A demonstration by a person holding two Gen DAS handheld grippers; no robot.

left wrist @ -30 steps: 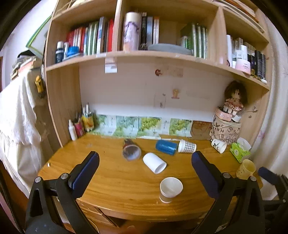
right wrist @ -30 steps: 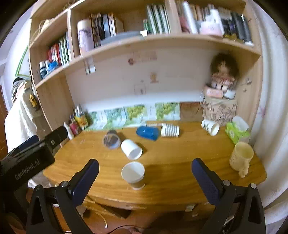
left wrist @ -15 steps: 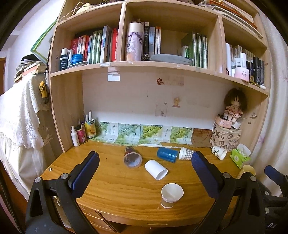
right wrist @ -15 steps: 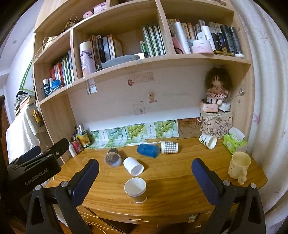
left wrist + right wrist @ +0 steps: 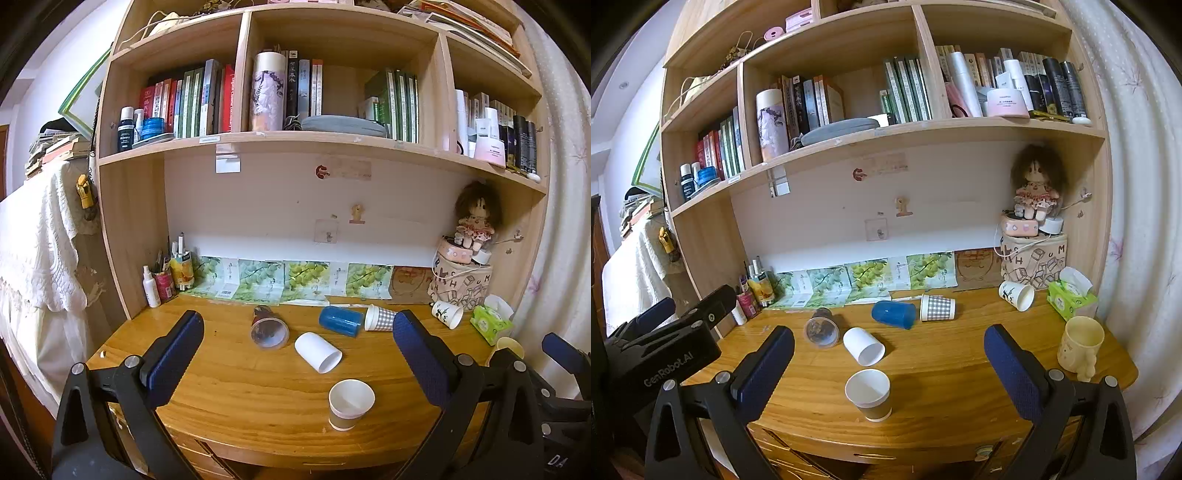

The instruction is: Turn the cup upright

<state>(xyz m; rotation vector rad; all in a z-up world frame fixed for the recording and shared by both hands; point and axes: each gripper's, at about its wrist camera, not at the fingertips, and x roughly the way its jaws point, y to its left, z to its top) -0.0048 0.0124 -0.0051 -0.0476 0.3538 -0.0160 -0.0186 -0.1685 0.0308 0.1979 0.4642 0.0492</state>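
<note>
Both hand-held grippers, left (image 5: 295,354) and right (image 5: 888,363), hang wide open and empty above the tabletop (image 5: 240,387). 1 paper cup (image 5: 350,403) stands upright near the front edge; a white cup (image 5: 318,351) lies on its side just behind it.

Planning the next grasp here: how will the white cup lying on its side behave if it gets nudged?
The white cup lies on its side on the smooth wooden desk, so it would probably roll, likely curving if it tapers. It looks thin and light, so hard squeezing may dent it. Both grippers are open, touching nothing.
</note>
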